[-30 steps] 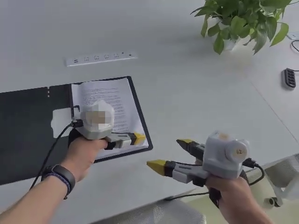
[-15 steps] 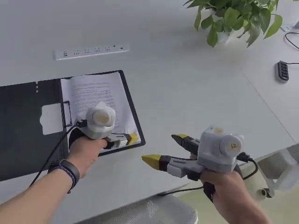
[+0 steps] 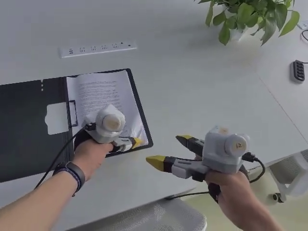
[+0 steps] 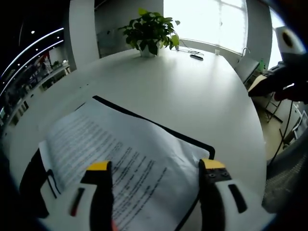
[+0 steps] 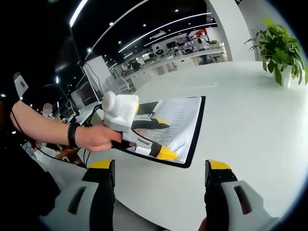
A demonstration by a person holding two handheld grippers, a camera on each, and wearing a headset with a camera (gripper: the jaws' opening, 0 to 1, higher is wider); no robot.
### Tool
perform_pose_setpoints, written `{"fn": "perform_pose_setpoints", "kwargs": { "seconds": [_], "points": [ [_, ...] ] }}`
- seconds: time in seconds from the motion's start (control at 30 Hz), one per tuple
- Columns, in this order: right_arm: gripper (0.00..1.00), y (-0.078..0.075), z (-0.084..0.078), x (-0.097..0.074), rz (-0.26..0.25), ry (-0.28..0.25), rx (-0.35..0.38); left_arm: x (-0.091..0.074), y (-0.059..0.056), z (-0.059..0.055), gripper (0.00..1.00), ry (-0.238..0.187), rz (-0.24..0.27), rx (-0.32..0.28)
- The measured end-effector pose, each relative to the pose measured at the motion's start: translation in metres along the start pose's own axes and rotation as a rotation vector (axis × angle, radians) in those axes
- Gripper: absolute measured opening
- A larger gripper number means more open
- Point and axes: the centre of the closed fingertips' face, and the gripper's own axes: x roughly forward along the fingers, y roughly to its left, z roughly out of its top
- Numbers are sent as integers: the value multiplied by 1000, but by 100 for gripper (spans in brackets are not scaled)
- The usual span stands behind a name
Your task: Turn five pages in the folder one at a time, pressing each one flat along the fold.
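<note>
A black folder (image 3: 29,130) lies open on the white table, with a stack of printed pages (image 3: 103,98) on its right half. My left gripper (image 3: 132,143) hovers low over the pages' lower right corner, jaws open, nothing between them. In the left gripper view its open gripper (image 4: 155,166) straddles the pages (image 4: 120,159) near the folder's edge. My right gripper (image 3: 168,150) is held open above bare table to the right of the folder. In the right gripper view that gripper (image 5: 160,164) faces the left gripper (image 5: 144,139) and the folder (image 5: 195,134).
A white power strip (image 3: 97,48) lies beyond the folder. A potted plant (image 3: 250,17) stands at the far right, with a black device (image 3: 298,70) near the right edge. A chair back (image 3: 154,216) sits below the table's near edge.
The head view has shifted a little. Both grippers keep nearly the same places relative to the folder, and both stay open.
</note>
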Motion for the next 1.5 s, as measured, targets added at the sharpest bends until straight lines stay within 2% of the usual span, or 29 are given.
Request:
{"fn": "perform_pose_setpoints", "kwargs": {
  "seconds": [0.3, 0.73, 1.1, 1.27, 1.5],
  "points": [
    [73, -9, 11, 22, 19, -13, 25, 1, 4, -2, 65, -14, 2, -24],
    [69, -18, 27, 61, 69, -10, 42, 1, 2, -3, 65, -16, -1, -28],
    [56, -35, 39, 97, 105, -41, 166, 0, 2, -4, 65, -18, -1, -29],
    [50, -40, 35, 116, 111, -29, 226, 1, 3, -3, 65, -18, -3, -31],
    [44, -40, 32, 131, 135, -29, 277, 1, 3, -4, 66, -19, -6, -33]
  ]
}}
